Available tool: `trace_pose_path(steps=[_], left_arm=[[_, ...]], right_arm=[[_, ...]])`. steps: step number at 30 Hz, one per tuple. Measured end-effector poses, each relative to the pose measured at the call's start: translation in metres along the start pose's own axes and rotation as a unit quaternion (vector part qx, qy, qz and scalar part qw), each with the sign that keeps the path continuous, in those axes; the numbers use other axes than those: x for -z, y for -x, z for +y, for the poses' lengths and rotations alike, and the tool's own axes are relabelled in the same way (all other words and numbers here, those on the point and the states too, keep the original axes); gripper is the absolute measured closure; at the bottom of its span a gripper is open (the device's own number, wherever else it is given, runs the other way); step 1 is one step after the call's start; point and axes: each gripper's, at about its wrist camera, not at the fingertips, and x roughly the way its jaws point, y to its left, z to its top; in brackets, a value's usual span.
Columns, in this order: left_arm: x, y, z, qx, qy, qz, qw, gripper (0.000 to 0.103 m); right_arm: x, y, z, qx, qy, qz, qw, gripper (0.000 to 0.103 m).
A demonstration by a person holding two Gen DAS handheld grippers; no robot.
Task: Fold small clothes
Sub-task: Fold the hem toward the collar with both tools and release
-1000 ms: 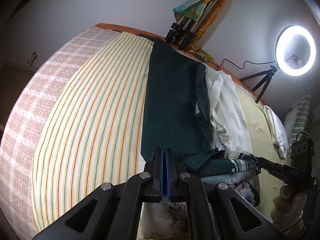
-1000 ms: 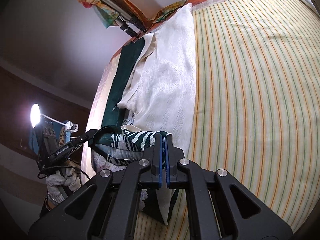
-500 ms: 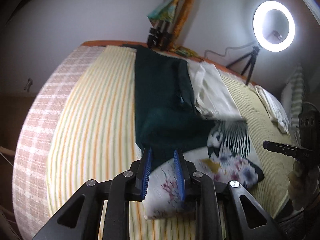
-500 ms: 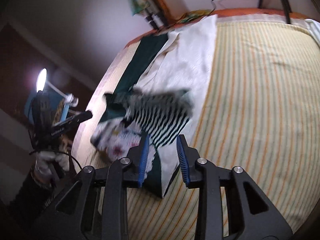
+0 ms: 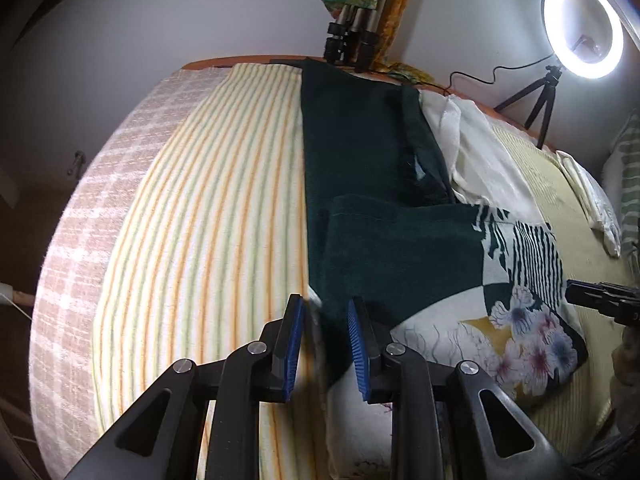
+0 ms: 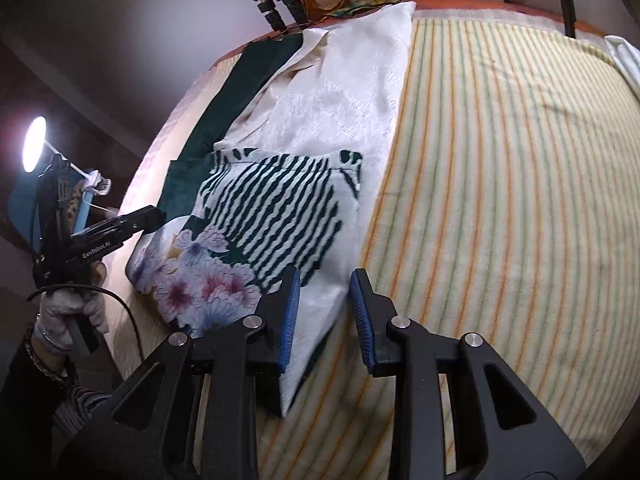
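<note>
A folded cloth with zebra stripes and flowers (image 5: 520, 320) (image 6: 272, 220) lies flat on a dark green cloth (image 5: 360, 160) (image 6: 224, 108) and a white cloth (image 5: 492, 168) (image 6: 340, 92), all spread on the striped bed sheet (image 5: 208, 240). My left gripper (image 5: 326, 344) is open, its blue pads apart over the green cloth's near corner without pressing it. My right gripper (image 6: 324, 320) is open too, with the white cloth's edge lying loose between its pads. Each gripper shows in the other's view: the right gripper (image 5: 600, 304) and the left gripper (image 6: 136, 220), held by a gloved hand (image 6: 68, 312).
A lit ring light (image 5: 582, 26) on a small tripod stands at the bed's far right corner. Folded tripod legs (image 5: 352, 36) lean on the wall behind the bed. More white cloth (image 5: 592, 208) lies at the right. The checkered bed edge (image 5: 80, 240) drops off at the left.
Both grippers were shut on the patterned cloth a second ago. They have opened and let go of it, and the cloth now lies flat on the pile.
</note>
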Motion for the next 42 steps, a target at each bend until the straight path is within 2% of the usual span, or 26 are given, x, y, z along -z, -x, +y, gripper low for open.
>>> trace_pose_path(steps=[3, 5, 7, 13, 21, 26, 37, 42], left_arm=[[-0.008, 0.008, 0.007, -0.003, 0.015, -0.021, 0.9997, 0.07], [-0.016, 0.014, 0.013, 0.004, 0.033, -0.039, 0.9987, 0.056], [-0.025, 0.015, 0.017, 0.013, 0.046, -0.047, 0.9978, 0.052], [-0.062, -0.001, 0.033, 0.049, 0.081, -0.049, 0.9943, 0.051], [-0.13, -0.035, 0.03, 0.037, 0.034, -0.051, 0.9974, 0.05], [-0.163, -0.065, 0.033, 0.046, 0.038, -0.044, 0.9972, 0.049], [-0.21, -0.117, 0.033, 0.059, 0.057, -0.035, 0.9961, 0.049], [-0.225, -0.136, 0.028, 0.06, 0.054, -0.032, 0.9962, 0.049]], right_arm=[[-0.005, 0.004, -0.005, 0.006, -0.012, -0.012, 1.0, 0.072], [-0.011, 0.009, -0.01, 0.014, -0.02, -0.028, 0.999, 0.068], [-0.02, 0.014, -0.015, 0.006, -0.027, -0.042, 0.999, 0.062], [-0.058, 0.022, -0.024, 0.004, -0.015, -0.066, 0.998, 0.061], [-0.124, 0.007, -0.049, -0.004, -0.023, -0.075, 0.997, 0.061], [-0.164, -0.008, -0.064, -0.004, -0.04, -0.084, 0.996, 0.061], [-0.224, -0.064, -0.091, -0.004, -0.065, -0.081, 0.995, 0.061], [-0.242, -0.075, -0.091, -0.018, -0.057, -0.087, 0.994, 0.06]])
